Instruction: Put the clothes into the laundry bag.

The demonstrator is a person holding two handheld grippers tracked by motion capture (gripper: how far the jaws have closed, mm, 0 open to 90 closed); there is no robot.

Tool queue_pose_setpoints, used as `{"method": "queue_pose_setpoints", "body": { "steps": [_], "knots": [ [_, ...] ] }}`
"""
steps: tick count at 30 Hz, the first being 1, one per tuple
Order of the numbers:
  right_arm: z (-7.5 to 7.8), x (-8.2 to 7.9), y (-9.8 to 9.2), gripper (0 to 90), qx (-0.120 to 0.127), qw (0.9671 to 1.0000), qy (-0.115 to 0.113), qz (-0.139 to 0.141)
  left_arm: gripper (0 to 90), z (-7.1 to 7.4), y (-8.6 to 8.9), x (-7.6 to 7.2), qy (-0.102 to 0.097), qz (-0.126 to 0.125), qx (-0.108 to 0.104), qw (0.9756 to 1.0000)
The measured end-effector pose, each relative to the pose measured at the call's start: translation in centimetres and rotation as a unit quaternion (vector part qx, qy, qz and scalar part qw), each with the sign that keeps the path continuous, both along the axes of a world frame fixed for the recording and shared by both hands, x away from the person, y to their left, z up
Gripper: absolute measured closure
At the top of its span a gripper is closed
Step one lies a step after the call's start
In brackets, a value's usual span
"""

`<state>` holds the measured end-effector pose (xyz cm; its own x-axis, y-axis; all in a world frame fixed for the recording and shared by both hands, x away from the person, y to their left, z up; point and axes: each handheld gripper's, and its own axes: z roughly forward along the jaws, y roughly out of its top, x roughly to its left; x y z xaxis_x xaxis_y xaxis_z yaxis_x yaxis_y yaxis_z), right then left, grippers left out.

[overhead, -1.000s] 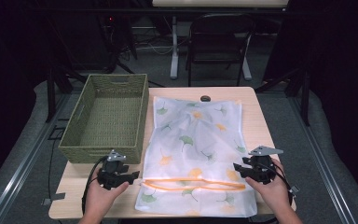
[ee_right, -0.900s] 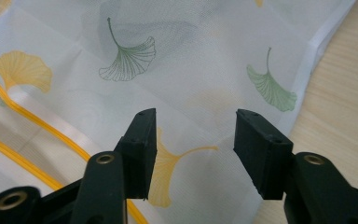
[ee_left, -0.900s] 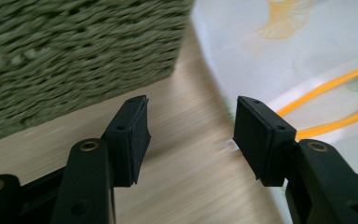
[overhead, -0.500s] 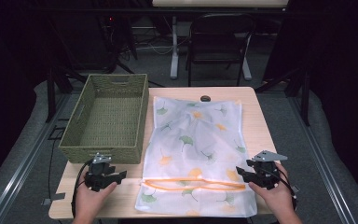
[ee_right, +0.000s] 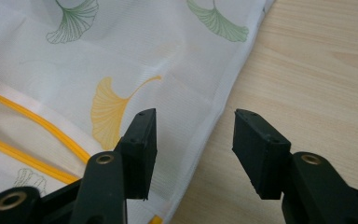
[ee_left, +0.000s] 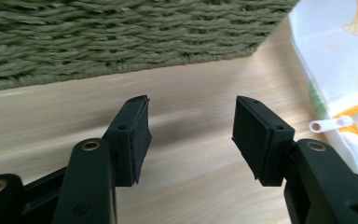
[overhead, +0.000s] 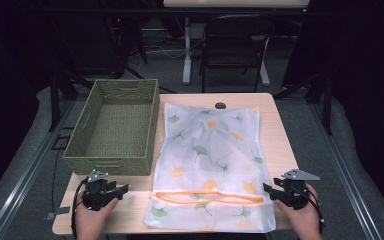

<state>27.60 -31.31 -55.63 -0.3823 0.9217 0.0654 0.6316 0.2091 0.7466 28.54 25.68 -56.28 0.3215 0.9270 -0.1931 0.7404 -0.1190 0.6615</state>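
Both tongs, left and right, gape empty beside the flat mesh bag on my table, so nothing's gripped yet and the basket waits empty.

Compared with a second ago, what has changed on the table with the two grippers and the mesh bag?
The left hand-held gripper pulled back from the mesh laundry bag toward the table's left front corner, beside the green woven basket. The right hand-held gripper slid slightly toward the front edge, its jaws just closing a little, open astride the bag's right edge without pinching it. Neither holds anything. Bag and basket stayed put.
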Motion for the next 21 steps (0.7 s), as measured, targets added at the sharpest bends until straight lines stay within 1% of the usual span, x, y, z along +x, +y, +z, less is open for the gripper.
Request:
{"method": "queue_pose_setpoints", "body": {
  "steps": [1, 2, 3, 4, 5, 8, 10, 13, 15, 16, 21],
  "knots": [
    [-0.08, 0.04, -0.12, 49.3, 0.003, 1.0, 0.001, 0.0, 45.8, -0.09, 0.1, 0.06, 0.002, 0.002, 0.003, 1.0],
    [-0.33, 0.06, -0.31, 48.9, 0.018, 0.9998, -0.002, -0.003, 45.8, -0.18, 0.14, 0.1, 0.003, 0.004, 0.004, 1.0],
    [-0.33, 0.06, -0.31, 48.9, 0.018, 0.9998, -0.002, -0.003, 45.8, -0.27, 0.18, 0.16, 0.004, 0.004, 0.005, 1.0],
    [-0.33, 0.05, -0.49, 48.9, 0.015, 0.9999, 0.003, -0.001, 45.8, -0.34, 0.22, 0.21, 0.005, 0.004, 0.008, 1.0],
    [-0.5, 0.04, -0.46, 48.9, 0.023, 0.9997, 0.001, -0.005, 45.8, -0.36, 0.24, 0.26, 0.005, 0.005, 0.009, 0.9999],
    [-0.67, 0.12, -0.57, 49.1, 0.017, 0.9998, 0.007, -0.003, 45.8, -0.43, 0.43, 0.39, 0.003, 0.01, 0.009, 0.9999],
    [-0.77, 0.2, -0.52, 50.1, 0.021, 0.9998, 0.005, -0.003, 45.6, -0.48, 0.63, 0.52, 0.003, 0.013, 0.008, 0.9999],
    [-0.82, 0.28, -0.62, 51.3, 0.016, 0.9999, 0.003, -0.004, 45.5, -0.56, 0.84, 0.69, 0.004, 0.016, 0.008, 0.9998],
    [-0.9, 0.19, -0.67, 52.5, 0.009, 0.9999, -0.003, -0.002, 45.3, -0.62, 0.91, 0.75, 0.003, 0.019, 0.009, 0.9998],
    [-0.98, 0.2, -0.69, 52.5, 0.008, 0.9999, -0.007, -0.001, 45.3, -0.63, 0.98, 0.75, 0.004, 0.02, 0.011, 0.9997],
    [-1.03, 0.24, -0.6, 51.2, 0.009, 0.9999, -0.01, -0.004, 45.3, -0.7, 1.09, 0.74, 0.007, 0.024, 0.012, 0.9996]
  ]
}}
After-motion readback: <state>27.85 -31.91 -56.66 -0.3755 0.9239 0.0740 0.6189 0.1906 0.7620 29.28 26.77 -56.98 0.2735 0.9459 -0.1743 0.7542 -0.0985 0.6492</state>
